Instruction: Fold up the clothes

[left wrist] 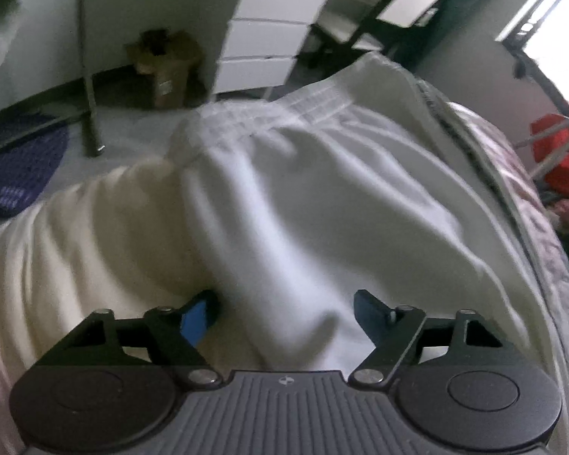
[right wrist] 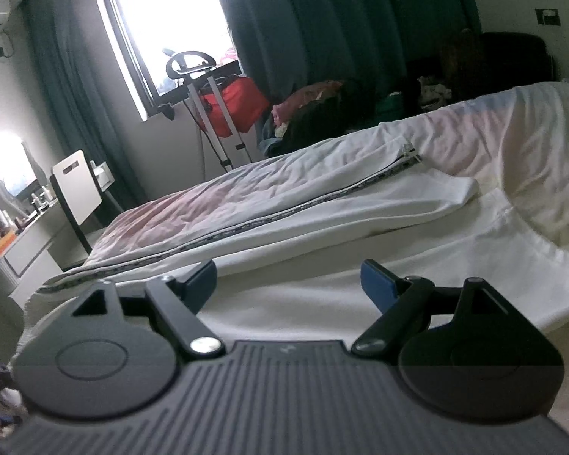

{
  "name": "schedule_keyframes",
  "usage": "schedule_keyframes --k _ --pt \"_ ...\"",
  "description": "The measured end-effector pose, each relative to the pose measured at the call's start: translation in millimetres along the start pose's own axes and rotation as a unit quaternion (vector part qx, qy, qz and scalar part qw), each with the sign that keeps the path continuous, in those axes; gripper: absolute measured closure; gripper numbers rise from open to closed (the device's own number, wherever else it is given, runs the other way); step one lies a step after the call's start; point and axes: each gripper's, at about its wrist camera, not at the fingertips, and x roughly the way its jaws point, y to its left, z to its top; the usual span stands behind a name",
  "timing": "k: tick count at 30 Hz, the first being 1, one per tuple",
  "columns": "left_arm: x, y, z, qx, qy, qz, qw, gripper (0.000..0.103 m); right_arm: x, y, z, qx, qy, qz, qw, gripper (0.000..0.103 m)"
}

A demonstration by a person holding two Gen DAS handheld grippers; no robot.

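left claw (left wrist: pixel 286 313) sits low over the white garment (left wrist: pixel 284 204), jaws apart w/ a raised fold of cloth between the blue pads (left wrist: pixel 195 322); can't tell if the pads touch it, no grip seen, so released. garment lies spread on the bed (left wrist: pixel 527 189), its gathered waistband (left wrist: pixel 284 110) at the far end, dark-striped side seam (left wrist: pixel 451 132) on the right. beyond: grey floor, cardboard box (left wrist: pixel 167 64) far left, white drawers (left wrist: pixel 265 38) behind.

right claw (right wrist: pixel 288 284) hovers just above the same garment (right wrist: pixel 322 204), jaws wide, nothing between, released. far left a white chair (right wrist: pixel 77 189) and window (right wrist: pixel 170 19); red bag (right wrist: pixel 235 102) on a stand, dark curtains (right wrist: pixel 341 19) behind.
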Motion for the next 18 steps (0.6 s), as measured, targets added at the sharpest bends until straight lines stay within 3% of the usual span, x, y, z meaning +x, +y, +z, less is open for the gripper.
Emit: schedule_keyframes --k 2,3,6,9,12,14,18 --pt "-3 -4 7 0.014 -0.004 -0.028 0.9995 0.040 0 2 -1 -0.001 0.000 0.000 1.000 0.019" --pt "-7 -5 11 0.019 -0.012 -0.059 0.9980 0.043 0 2 -1 -0.002 0.001 0.001 1.000 0.019" --pt "-20 -9 24 0.032 -0.034 -0.152 0.9872 0.041 2 4 -3 -0.003 0.001 -0.005 1.000 0.019" --pt "-20 -4 27 0.031 -0.033 -0.202 0.9783 0.036 5 6 -3 -0.013 -0.002 -0.021 1.000 0.019" --pt "1 4 24 0.008 0.018 -0.184 0.9828 0.036 8 7 -3 -0.016 -0.003 -0.028 0.999 0.019" --pt "21 15 27 -0.028 0.058 -0.184 0.9809 0.037 10 7 -2 -0.017 -0.003 -0.030 0.999 0.019" --pt "41 17 38 -0.045 0.071 -0.187 0.9789 0.038 15 7 -4 -0.015 0.007 -0.035 0.999 0.019"
